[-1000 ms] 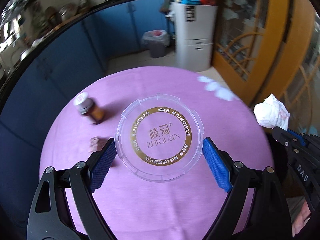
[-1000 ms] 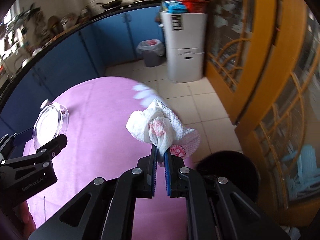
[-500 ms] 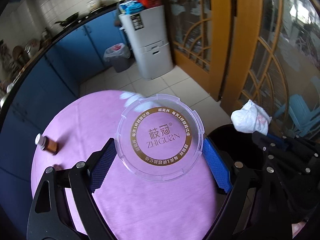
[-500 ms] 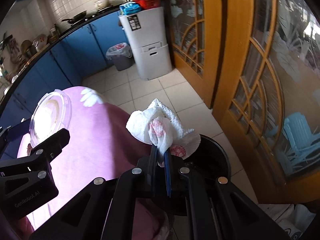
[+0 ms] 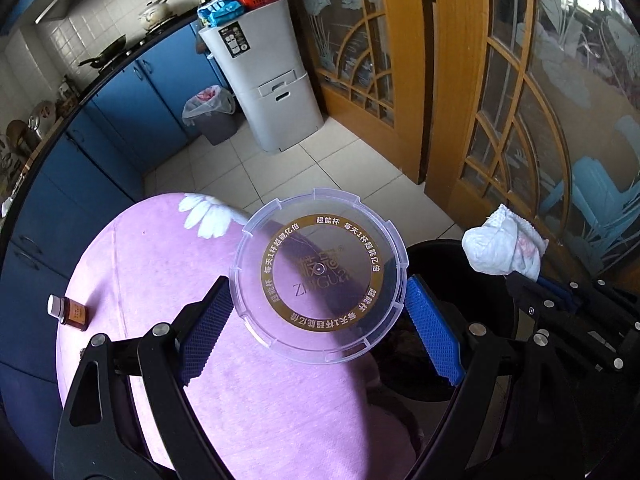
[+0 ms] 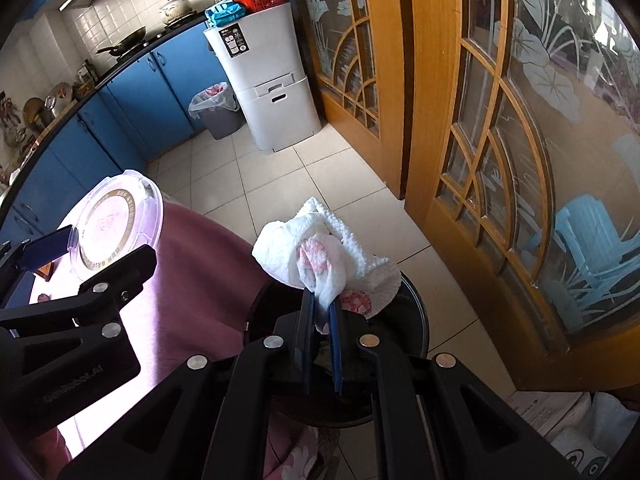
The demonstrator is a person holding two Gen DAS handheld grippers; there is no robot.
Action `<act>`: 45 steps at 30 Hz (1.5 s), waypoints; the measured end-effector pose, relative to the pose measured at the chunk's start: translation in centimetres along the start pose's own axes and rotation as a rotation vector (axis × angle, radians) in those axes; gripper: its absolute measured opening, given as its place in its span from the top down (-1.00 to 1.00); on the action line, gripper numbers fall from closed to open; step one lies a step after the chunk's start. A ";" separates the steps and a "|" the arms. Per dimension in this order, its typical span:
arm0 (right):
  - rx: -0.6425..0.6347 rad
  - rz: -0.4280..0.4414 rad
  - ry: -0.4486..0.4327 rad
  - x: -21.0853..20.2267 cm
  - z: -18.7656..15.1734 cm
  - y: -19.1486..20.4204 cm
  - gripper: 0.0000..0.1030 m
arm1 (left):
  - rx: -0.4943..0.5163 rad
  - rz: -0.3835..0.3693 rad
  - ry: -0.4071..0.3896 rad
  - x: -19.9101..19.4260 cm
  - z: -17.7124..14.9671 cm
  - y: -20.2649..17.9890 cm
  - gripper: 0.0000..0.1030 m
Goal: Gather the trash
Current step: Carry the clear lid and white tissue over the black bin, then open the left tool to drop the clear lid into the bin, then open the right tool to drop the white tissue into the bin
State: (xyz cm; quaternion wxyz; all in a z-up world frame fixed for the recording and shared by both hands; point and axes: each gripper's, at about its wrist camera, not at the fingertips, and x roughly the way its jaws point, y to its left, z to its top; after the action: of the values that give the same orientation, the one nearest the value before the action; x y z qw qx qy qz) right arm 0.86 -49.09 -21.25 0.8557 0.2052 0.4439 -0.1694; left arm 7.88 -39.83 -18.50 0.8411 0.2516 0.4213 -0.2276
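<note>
My left gripper (image 5: pixel 320 312) is shut on a clear round plastic lid (image 5: pixel 320 280) with a gold ring of print, held in the air over the edge of the purple table (image 5: pixel 168 272). My right gripper (image 6: pixel 322 312) is shut on a crumpled white tissue (image 6: pixel 320 252) with pink marks, held above the black trash bin (image 6: pixel 416 320) beside the table. The tissue (image 5: pixel 500 252) and the bin (image 5: pixel 436 252) also show in the left wrist view. The lid (image 6: pixel 116 232) shows at the left of the right wrist view.
A small brown bottle (image 5: pixel 70 312) with a white cap lies on the table's left side. A grey lined bin (image 5: pixel 212 116) and a white cabinet (image 5: pixel 272 84) stand by blue cupboards. Wooden glass doors (image 6: pixel 500 120) are to the right.
Both grippers have swung right, from over the table to its edge. The tissue is now over the black bin, and the lid has come to the table's rim near it.
</note>
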 end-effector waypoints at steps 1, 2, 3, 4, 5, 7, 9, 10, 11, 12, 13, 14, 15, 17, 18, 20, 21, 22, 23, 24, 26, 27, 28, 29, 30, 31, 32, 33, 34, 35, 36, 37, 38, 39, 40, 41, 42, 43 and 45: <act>0.003 0.002 0.002 0.1 0.0 -0.2 0.85 | 0.002 -0.002 0.004 0.1 0.1 -0.2 -0.66; 0.004 0.003 0.004 0.2 -0.1 -0.3 0.85 | 0.003 -0.002 0.006 0.3 0.2 -0.5 -0.66; 0.006 0.004 0.006 0.3 -0.1 -0.4 0.85 | 0.006 -0.001 0.008 0.4 0.3 -0.7 -0.67; 0.007 0.005 0.008 0.4 -0.1 -0.6 0.85 | 0.010 0.000 0.011 0.5 0.3 -0.9 -0.67; 0.009 0.007 0.010 0.5 -0.1 -0.7 0.85 | 0.012 -0.001 0.013 0.6 0.3 -1.0 -0.67; 0.011 0.009 0.012 0.7 -0.2 -0.8 0.85 | 0.016 0.000 0.016 0.8 0.3 -1.3 -0.67; 0.014 0.012 0.014 0.8 -0.4 -1.0 0.85 | 0.021 -0.001 0.021 1.0 0.4 -1.5 -0.67; 0.015 0.014 0.016 0.9 -0.4 -1.0 0.85 | 0.022 0.000 0.023 1.0 0.4 -1.6 -0.67; 0.015 0.016 0.017 1.0 -0.3 -1.0 0.85 | 0.022 0.000 0.025 1.1 0.4 -1.7 -0.67; 0.016 0.016 0.017 1.0 -0.4 -1.1 0.85 | 0.024 -0.001 0.027 1.2 0.4 -1.8 -0.67; 0.018 0.016 0.018 1.1 -0.4 -1.1 0.85 | 0.025 -0.001 0.028 1.2 0.4 -1.8 -0.67; 0.020 0.018 0.019 1.1 -0.4 -1.2 0.85 | 0.026 0.000 0.028 1.2 0.4 -1.8 -0.67; 0.021 0.019 0.021 1.2 -0.4 -1.3 0.85 | 0.026 0.001 0.028 1.3 0.4 -1.9 -0.67; 0.023 0.020 0.021 1.3 -0.4 -1.4 0.85 | 0.026 -0.002 0.031 1.3 0.4 -2.0 -0.67; 0.023 0.021 0.022 1.3 -0.3 -1.4 0.85 | 0.028 -0.005 0.034 1.3 0.4 -2.0 -0.67; 0.024 0.021 0.022 1.3 -0.4 -1.5 0.85 | 0.030 -0.004 0.035 1.4 0.4 -2.1 -0.67; 0.027 0.024 0.023 1.4 -0.4 -1.5 0.85 | 0.030 -0.004 0.035 1.4 0.4 -2.1 -0.68; 0.028 0.024 0.024 1.4 -0.4 -1.4 0.85 | 0.030 -0.002 0.035 1.4 0.4 -2.1 -0.68; 0.029 0.024 0.024 1.4 -0.4 -1.4 0.85 | 0.029 -0.003 0.037 1.5 0.4 -2.2 -0.69; 0.028 0.023 0.025 1.5 -0.4 -1.4 0.85 | 0.029 -0.002 0.038 1.5 0.4 -2.2 -0.70; 0.027 0.023 0.028 1.6 -0.4 -1.4 0.85 | 0.025 -0.001 0.045 1.7 0.6 -2.2 -0.71; 0.027 0.024 0.028 1.6 -0.5 -1.4 0.85 | 0.023 -0.005 0.049 1.8 0.6 -2.2 -0.71; 0.027 0.025 0.029 1.7 -0.4 -1.5 0.85 | 0.021 -0.006 0.051 1.9 0.6 -2.1 -0.70; 0.027 0.025 0.029 1.7 -0.4 -1.5 0.85 | 0.021 -0.002 0.050 1.9 0.6 -2.0 -0.70; 0.028 0.025 0.030 1.7 -0.4 -1.5 0.85 | 0.020 0.000 0.051 1.9 0.6 -1.9 -0.70; 0.028 0.025 0.030 1.7 -0.4 -1.5 0.85 | 0.018 0.000 0.054 2.0 0.6 -1.8 -0.71; 0.028 0.024 0.030 1.8 -0.4 -1.5 0.85 | 0.016 -0.002 0.057 2.0 0.6 -1.8 -0.72; 0.028 0.025 0.031 1.8 -0.4 -1.5 0.85 | 0.012 -0.004 0.058 2.1 0.6 -1.7 -0.73; 0.029 0.025 0.031 1.8 -0.4 -1.5 0.85 | 0.012 -0.002 0.057 2.1 0.6 -1.6 -0.74; 0.028 0.025 0.031 1.8 -0.4 -1.5 0.85 | 0.011 0.001 0.056 2.1 0.7 -1.6 -0.74; 0.028 0.025 0.032 1.8 -0.4 -1.4 0.85 | 0.010 0.002 0.056 2.2 0.7 -1.5 -0.74; 0.028 0.025 0.032 1.8 -0.4 -1.5 0.85 | 0.009 0.003 0.058 2.2 0.7 -1.5 -0.74; 0.028 0.025 0.033 1.8 -0.4 -1.4 0.85 | 0.006 0.004 0.060 2.2 0.6 -1.5 -0.74; 0.028 0.025 0.034 1.9 -0.4 -1.4 0.85 | 0.006 0.002 0.062 2.3 0.6 -1.4 -0.74; 0.027 0.025 0.034 2.0 -0.4 -1.4 0.85 | 0.005 0.003 0.063 2.3 0.6 -1.3 -0.74; 0.027 0.025 0.034 1.9 -0.4 -1.4 0.85 | 0.004 0.005 0.063 2.4 0.6 -1.2 -0.74; 0.027 0.025 0.034 1.9 -0.4 -1.4 0.85 | 0.004 0.005 0.064 2.3 0.5 -1.2 -0.74; 0.027 0.025 0.035 2.0 -0.4 -1.4 0.85 | 0.003 0.005 0.064 2.3 0.5 -1.2 -0.74; 0.026 0.026 0.036 2.0 -0.5 -1.3 0.85 | 0.000 0.007 0.063 2.3 0.4 -1.0 -0.74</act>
State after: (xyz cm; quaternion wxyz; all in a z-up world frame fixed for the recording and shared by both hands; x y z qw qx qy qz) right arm 1.07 -50.16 -23.45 0.8470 0.2251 0.4542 -0.1604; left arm 8.78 -41.29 -20.41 0.8281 0.2602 0.4468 -0.2166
